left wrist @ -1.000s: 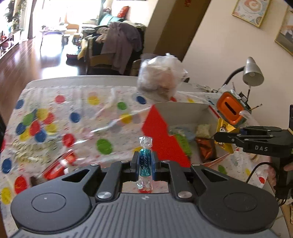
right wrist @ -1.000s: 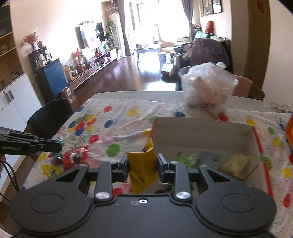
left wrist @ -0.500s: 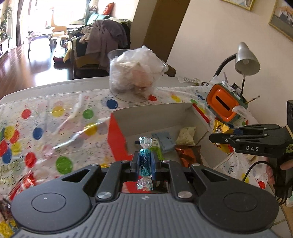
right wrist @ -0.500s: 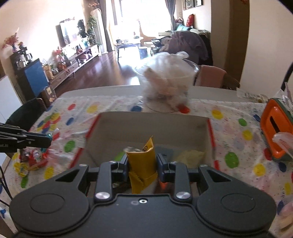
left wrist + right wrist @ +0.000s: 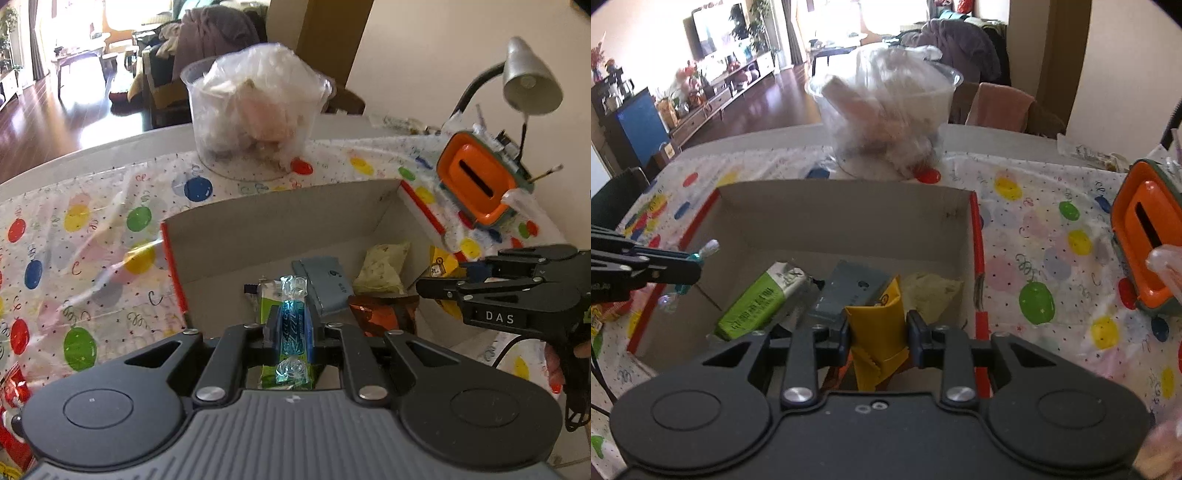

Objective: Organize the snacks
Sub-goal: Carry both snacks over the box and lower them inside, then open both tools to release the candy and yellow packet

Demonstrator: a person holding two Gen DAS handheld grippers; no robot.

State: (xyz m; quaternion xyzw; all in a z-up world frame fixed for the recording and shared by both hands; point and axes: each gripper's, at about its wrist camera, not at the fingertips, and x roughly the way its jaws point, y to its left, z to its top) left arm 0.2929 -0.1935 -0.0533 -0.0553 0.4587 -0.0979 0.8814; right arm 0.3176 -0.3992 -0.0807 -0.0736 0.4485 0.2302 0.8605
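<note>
Blue twist-wrapped candy: glossy crinkled cellophane, clear twisted ends, stands upright, clamped between the pads of the left gripper, above the near left part of the cardboard box. The right wrist view shows its clear end poking past the fingertips over the box's left wall.

Yellow sachet: flat, matte, zigzag-cut edge, pinched upright in the closed right gripper, over the box's near edge.

Box: open, rectangular, plain grey-brown inner walls, red outside. Lying inside: green packet with foil ends, flat grey pouch, pale yellow crumpled packet, shiny orange-brown wrapper.

Box sits on a thin plastic tablecloth with coloured dots. Behind the box: clear plastic tub stuffed with filmy bags. To its right: orange slotted holder; grey desk lamp behind that.
</note>
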